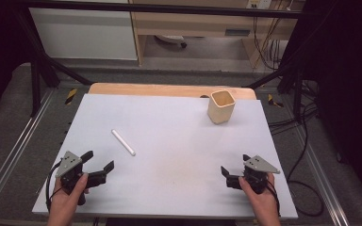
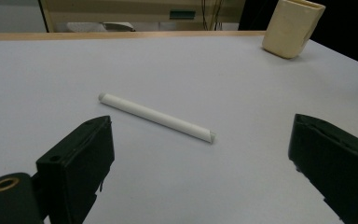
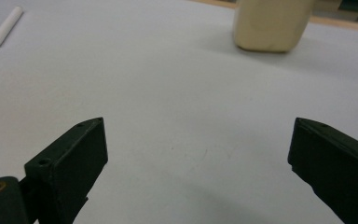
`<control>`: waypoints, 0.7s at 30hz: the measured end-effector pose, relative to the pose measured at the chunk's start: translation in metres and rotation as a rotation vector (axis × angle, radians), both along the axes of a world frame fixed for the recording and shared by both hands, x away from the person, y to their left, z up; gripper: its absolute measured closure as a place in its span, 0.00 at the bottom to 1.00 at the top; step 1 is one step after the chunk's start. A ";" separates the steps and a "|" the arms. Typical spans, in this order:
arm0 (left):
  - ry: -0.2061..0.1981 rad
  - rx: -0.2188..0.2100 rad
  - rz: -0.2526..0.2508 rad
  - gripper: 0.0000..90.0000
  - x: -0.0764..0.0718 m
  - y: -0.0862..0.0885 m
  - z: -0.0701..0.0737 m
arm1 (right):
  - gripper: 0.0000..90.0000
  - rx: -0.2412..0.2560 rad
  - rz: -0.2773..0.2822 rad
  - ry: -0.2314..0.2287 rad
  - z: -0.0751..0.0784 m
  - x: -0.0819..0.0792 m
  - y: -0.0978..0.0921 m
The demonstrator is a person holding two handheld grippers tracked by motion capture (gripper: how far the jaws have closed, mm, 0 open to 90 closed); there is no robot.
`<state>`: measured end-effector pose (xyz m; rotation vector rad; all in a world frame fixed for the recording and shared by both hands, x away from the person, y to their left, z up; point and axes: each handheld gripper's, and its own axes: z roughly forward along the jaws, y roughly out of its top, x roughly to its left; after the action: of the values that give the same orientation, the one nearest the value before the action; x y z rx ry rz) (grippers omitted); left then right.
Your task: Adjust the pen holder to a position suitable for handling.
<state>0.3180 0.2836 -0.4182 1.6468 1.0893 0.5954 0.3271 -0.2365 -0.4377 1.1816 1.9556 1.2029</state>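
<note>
A thin white stick lies flat on the pale grey table top, left of centre. In the left gripper view the stick lies slantwise just beyond the jaws. A cream square cup stands upright at the back right; it appears as the cup far off and the cup ahead. My left gripper is held low at the front left, open and empty, a short way from the stick. My right gripper is at the front right, open and empty, jaws wide apart over bare table.
A wooden strip borders the table's far edge. Black frame legs and cables run along the right side on the floor. A cabinet stands behind the table.
</note>
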 end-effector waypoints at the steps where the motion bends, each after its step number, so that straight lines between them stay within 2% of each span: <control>1: 0.003 0.002 -0.004 0.08 0.000 -0.001 0.000 | 0.06 -0.012 0.008 -0.013 0.000 -0.001 0.002; 5: 0.002 0.003 -0.007 0.08 -0.001 -0.002 0.000 | 0.06 -0.032 0.020 -0.012 -0.001 -0.001 0.005; 11: 0.004 0.012 -0.007 0.08 0.000 -0.003 -0.001 | 0.05 -0.026 0.029 0.011 -0.002 0.000 0.006; 16: 0.003 0.018 -0.007 0.08 -0.001 -0.003 -0.001 | 0.05 -0.033 0.073 0.025 -0.003 -0.004 0.016; 21: 0.003 0.025 -0.009 0.08 -0.002 -0.004 0.000 | 0.05 -0.061 0.135 0.022 -0.003 -0.009 0.031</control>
<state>0.3162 0.2795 -0.4184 1.6741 1.0797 0.6030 0.3179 -0.2053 -0.4410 1.0510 2.1014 1.1928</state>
